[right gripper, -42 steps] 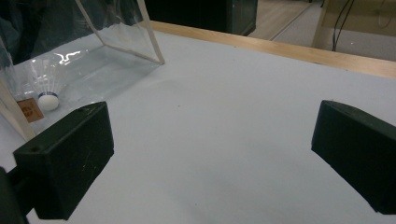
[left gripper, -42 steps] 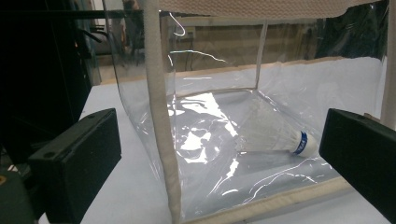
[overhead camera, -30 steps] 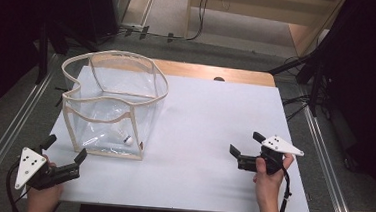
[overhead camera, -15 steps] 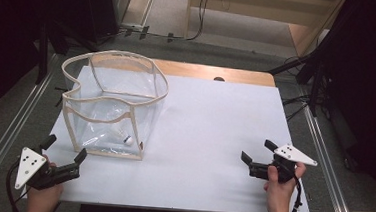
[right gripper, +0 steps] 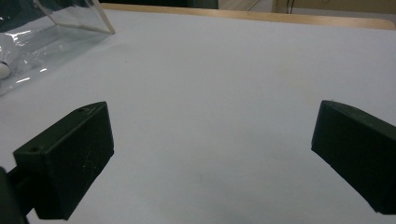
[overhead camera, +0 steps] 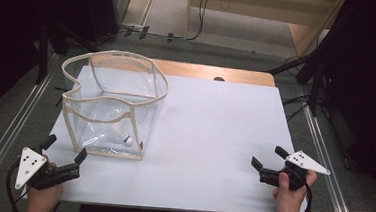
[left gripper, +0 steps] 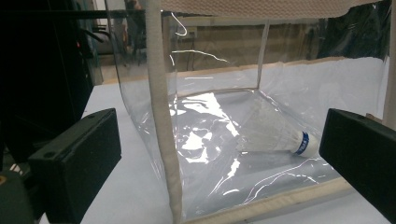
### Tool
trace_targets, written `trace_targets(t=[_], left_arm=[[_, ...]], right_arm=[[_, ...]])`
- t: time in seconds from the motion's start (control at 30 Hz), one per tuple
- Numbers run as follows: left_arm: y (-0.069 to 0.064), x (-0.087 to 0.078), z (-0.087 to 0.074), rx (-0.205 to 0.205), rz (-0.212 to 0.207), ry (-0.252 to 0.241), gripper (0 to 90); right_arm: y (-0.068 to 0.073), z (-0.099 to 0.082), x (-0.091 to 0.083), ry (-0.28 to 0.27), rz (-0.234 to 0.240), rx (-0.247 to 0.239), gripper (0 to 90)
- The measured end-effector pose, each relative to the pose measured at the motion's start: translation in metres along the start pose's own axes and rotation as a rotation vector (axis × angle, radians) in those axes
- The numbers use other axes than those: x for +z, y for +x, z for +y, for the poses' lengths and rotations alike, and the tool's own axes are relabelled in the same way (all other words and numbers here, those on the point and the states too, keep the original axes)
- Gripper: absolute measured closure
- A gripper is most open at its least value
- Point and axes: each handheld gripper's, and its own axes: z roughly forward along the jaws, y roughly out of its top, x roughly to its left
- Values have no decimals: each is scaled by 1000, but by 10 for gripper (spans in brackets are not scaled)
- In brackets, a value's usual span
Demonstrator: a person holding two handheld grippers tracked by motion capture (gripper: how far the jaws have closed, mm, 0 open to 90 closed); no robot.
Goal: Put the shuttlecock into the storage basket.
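White counter (overhead camera: 209, 137) fills the middle of the high view, with a wooden edge along its far side and grey floor around it. At left of centre stands a clear plastic bag (overhead camera: 111, 105) with beige trim, open at the top; a shuttlecock (left gripper: 280, 140) lies on its side inside, on the bottom. At lower left the left gripper (overhead camera: 65, 155) has its jaws wide, empty, just beside the bag's near corner. At lower right the right gripper (overhead camera: 267, 164) hovers, jaws wide and empty, well apart from the bag.
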Motion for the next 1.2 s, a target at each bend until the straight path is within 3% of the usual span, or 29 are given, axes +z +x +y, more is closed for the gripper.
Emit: trace_targets(t=[0.5, 0.9, 1.2], left_arm=[[0, 0, 0, 2, -2, -2, 0], [0, -1, 0, -1, -2, -1, 0], [1, -1, 0, -6, -5, -5, 0]], right_arm=[[-12, -12, -12, 1, -26, 19, 0], [-24, -22, -26, -29, -47, 42, 0], [-24, -25, -24, -30, -44, 51, 0]])
